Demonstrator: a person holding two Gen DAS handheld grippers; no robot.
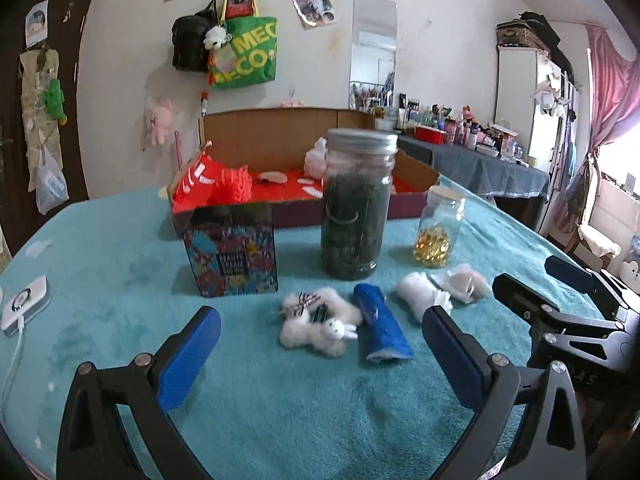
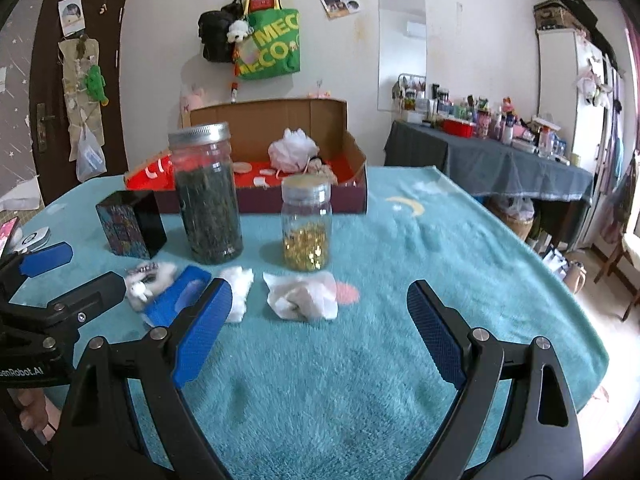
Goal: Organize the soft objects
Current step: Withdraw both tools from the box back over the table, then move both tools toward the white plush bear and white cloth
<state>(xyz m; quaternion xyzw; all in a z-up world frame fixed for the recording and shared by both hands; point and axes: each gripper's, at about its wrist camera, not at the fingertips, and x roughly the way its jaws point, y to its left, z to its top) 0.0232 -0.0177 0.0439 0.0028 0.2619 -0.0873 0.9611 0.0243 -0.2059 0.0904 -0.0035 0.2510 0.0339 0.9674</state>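
Both grippers, left [image 1: 320, 344] and right [image 2: 320, 328], stood wide, empty. Fluffy white plush [image 1: 316, 322] lay at left gripper's 12 o'clock, touching blue cloth roll [image 1: 382, 326]. Light, squashy; you could pinch mid-body.

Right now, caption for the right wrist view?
Open right tool above crumpled white cloth on teal blanket, jars behind.

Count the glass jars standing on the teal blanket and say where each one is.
2. The tall jar of dark leaves stands left, beside the patterned box; the short jar of gold bits stands to its right, behind the crumpled tissue.
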